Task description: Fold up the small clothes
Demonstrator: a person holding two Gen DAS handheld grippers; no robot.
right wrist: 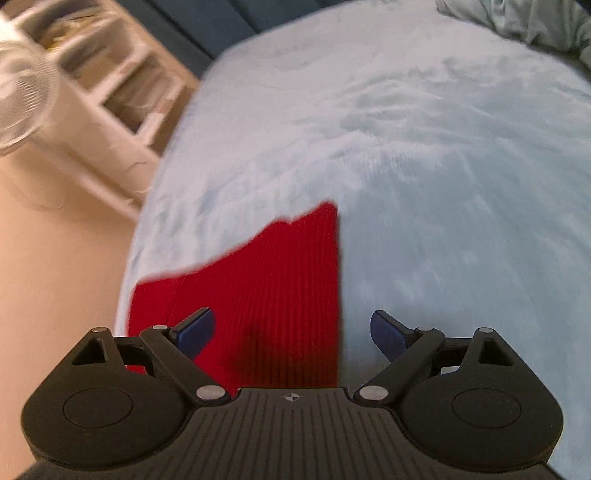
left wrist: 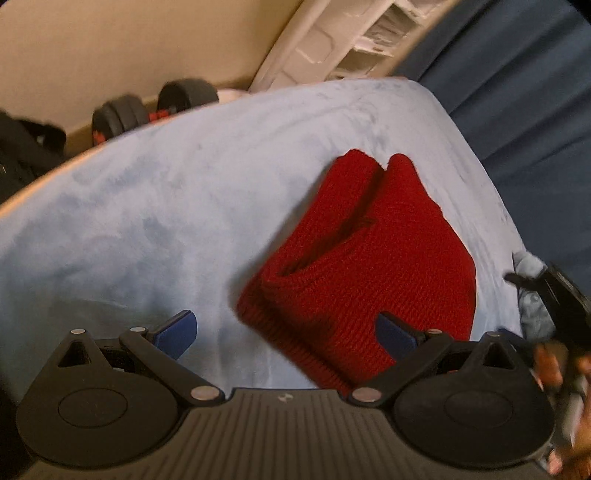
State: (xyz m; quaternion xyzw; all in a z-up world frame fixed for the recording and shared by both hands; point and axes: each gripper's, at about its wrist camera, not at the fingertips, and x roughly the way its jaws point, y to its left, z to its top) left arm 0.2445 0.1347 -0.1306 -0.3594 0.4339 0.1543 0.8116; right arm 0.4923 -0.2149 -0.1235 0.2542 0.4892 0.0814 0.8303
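Note:
A red knitted garment (left wrist: 354, 266) lies folded on the pale blue fleece blanket (left wrist: 147, 206) near the bed's corner. My left gripper (left wrist: 286, 332) hovers over its near edge, open, with the blue fingers (left wrist: 177, 332) wide apart and gripping nothing. In the right wrist view the same red knit (right wrist: 273, 291) lies below my right gripper (right wrist: 293, 330). That gripper is open too; one pad (right wrist: 195, 330) is over the knit, the other over the blanket (right wrist: 424, 184). At the right edge of the left wrist view, a hand (left wrist: 554, 369) holds the other gripper.
A white shelf unit (right wrist: 122, 96) and a white fan (right wrist: 22, 96) stand on the beige floor beside the bed. Black dumbbells (left wrist: 155, 107) and a dark bag (left wrist: 22, 147) lie by the wall. Crumpled pale green cloth (right wrist: 535, 22) lies at the far side.

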